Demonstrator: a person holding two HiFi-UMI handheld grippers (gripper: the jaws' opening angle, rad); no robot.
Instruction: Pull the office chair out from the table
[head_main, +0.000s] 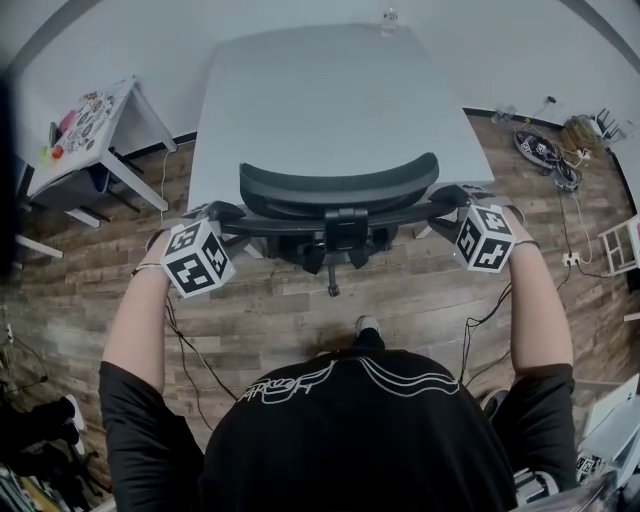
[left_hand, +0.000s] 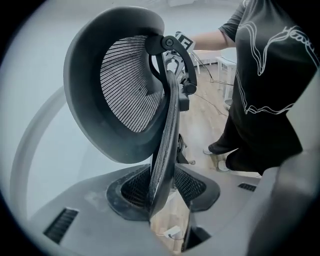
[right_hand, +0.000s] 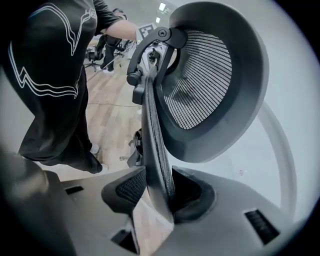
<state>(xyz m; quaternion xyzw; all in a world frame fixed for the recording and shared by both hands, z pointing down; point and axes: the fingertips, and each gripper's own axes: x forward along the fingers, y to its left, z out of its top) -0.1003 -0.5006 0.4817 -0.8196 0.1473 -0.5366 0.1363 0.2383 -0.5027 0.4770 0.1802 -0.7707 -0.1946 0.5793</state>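
The chair (head_main: 338, 188), tucked at the desk's (head_main: 320, 90) near edge, is clamped by left tongs (left_hand: 162, 192) and right tongs (right_hand: 159, 192) on the side rims of its stiff back (left_hand: 167, 140), and is judged heavy but free-rolling if drawn evenly.

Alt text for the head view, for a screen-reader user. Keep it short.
From above, a person clamps the left gripper and right gripper on opposite side edges of the backrest of a black office chair, which is pushed in at a pale grey table. The floor is wood plank.
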